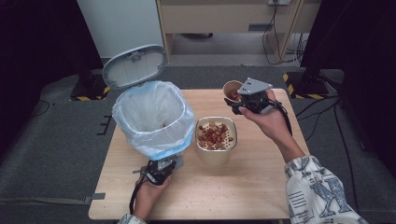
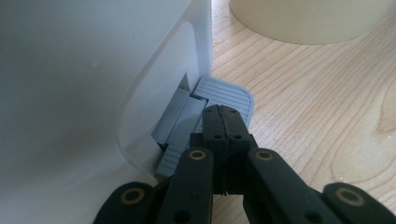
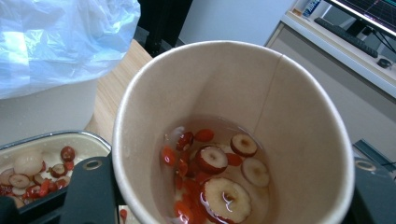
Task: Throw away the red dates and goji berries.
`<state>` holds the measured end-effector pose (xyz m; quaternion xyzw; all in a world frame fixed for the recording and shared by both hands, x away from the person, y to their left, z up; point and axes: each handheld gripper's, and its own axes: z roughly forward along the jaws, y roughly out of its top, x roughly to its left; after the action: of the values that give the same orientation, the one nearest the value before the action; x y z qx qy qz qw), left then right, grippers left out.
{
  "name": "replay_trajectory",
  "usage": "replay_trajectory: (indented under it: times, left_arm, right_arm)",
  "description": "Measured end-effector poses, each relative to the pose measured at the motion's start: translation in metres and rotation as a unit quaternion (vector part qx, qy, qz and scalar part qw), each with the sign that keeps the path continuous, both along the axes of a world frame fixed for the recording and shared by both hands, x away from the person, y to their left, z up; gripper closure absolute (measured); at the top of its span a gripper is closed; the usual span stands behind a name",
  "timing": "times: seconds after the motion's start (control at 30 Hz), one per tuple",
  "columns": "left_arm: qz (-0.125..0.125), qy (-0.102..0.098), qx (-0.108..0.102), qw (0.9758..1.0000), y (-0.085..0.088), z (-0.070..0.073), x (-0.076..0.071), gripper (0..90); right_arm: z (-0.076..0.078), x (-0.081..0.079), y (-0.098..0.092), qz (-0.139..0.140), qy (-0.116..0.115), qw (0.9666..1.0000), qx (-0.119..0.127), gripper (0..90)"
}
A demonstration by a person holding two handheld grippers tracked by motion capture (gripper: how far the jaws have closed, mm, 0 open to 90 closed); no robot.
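Observation:
A white pedal bin [image 1: 154, 119] lined with a pale blue bag stands at the table's left, its grey lid [image 1: 134, 65] raised. My left gripper [image 1: 161, 170] [image 2: 223, 116] is shut, its joined tips resting on the bin's grey ribbed pedal [image 2: 231, 93]. My right gripper [image 1: 247, 100] [image 3: 229, 165] is shut on a paper cup [image 1: 232, 90] [image 3: 224, 88], held near the table's far edge. The cup contains liquid, red berries and sliced dates [image 3: 212, 158]. A cream pot [image 1: 215, 135] between the bin and the cup has a strainer full of the same fruit.
The wooden table [image 1: 261, 182] has bare surface along its front and right. The pot's wall [image 2: 303, 18] shows beyond the pedal, and its rim [image 3: 51, 137] lies left of the cup. Cables and black stands are on the floor behind the table.

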<state>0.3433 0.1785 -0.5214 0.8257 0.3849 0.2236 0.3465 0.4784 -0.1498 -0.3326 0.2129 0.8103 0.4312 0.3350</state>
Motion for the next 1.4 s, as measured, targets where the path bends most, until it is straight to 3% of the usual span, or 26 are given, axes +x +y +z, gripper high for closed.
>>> replay_trajectory:
  times: [0.3, 0.33, 0.4, 0.43, 0.53, 0.63, 0.73, 0.93, 1.0, 1.03, 1.4]
  left_arm:
    - [-0.001, 0.001, -0.002, 1.0000, 0.000, 0.000, 0.000, 89.7]
    - [-0.011, -0.006, 0.008, 0.9999, 0.002, 0.001, 0.002, 89.7]
    - [0.000, 0.001, -0.002, 1.0000, 0.000, 0.000, 0.000, 89.7]
    - [-0.010, -0.007, 0.007, 0.9999, 0.002, 0.000, 0.002, 89.7]
    - [-0.010, -0.006, 0.006, 0.9999, 0.002, 0.000, 0.002, 89.6]
    - [-0.002, 0.000, -0.005, 1.0000, 0.000, 0.000, 0.000, 89.6]
    - [-0.008, -0.005, 0.004, 1.0000, 0.002, 0.000, 0.001, 89.7]
    - [-0.002, 0.000, -0.004, 1.0000, 0.000, 0.000, 0.000, 89.7]
    - [-0.001, 0.000, -0.004, 1.0000, 0.000, 0.000, 0.000, 89.7]
    - [-0.010, -0.006, 0.006, 0.9999, 0.002, 0.000, 0.002, 89.7]
    - [-0.010, -0.004, 0.006, 0.9999, 0.002, 0.001, 0.002, 89.7]
  right_arm:
    - [0.001, 0.004, 0.009, 0.013, -0.005, 0.9999, 0.001, 34.9]
    - [0.000, 0.005, 0.010, 0.015, -0.006, 0.9999, 0.000, 34.9]
    - [-0.001, 0.005, 0.013, 0.019, -0.010, 0.9998, -0.002, 34.8]
    - [-0.002, 0.005, 0.015, 0.021, -0.010, 0.9997, -0.004, 34.8]
    - [-0.005, 0.005, 0.019, 0.027, -0.012, 0.9995, -0.014, 34.8]
    - [-0.006, 0.006, 0.017, 0.024, -0.013, 0.9995, -0.016, 34.7]
    - [-0.005, 0.006, 0.016, 0.018, -0.015, 0.9996, -0.014, 34.7]
    - [-0.007, 0.002, 0.018, 0.020, -0.030, 0.9987, -0.038, 34.5]
    - [-0.007, 0.002, 0.016, 0.017, -0.037, 0.9980, -0.049, 34.5]
    - [-0.008, 0.002, 0.016, 0.015, -0.040, 0.9978, -0.052, 34.5]
    - [-0.004, -0.001, 0.014, 0.015, -0.065, 0.9941, -0.086, 34.6]
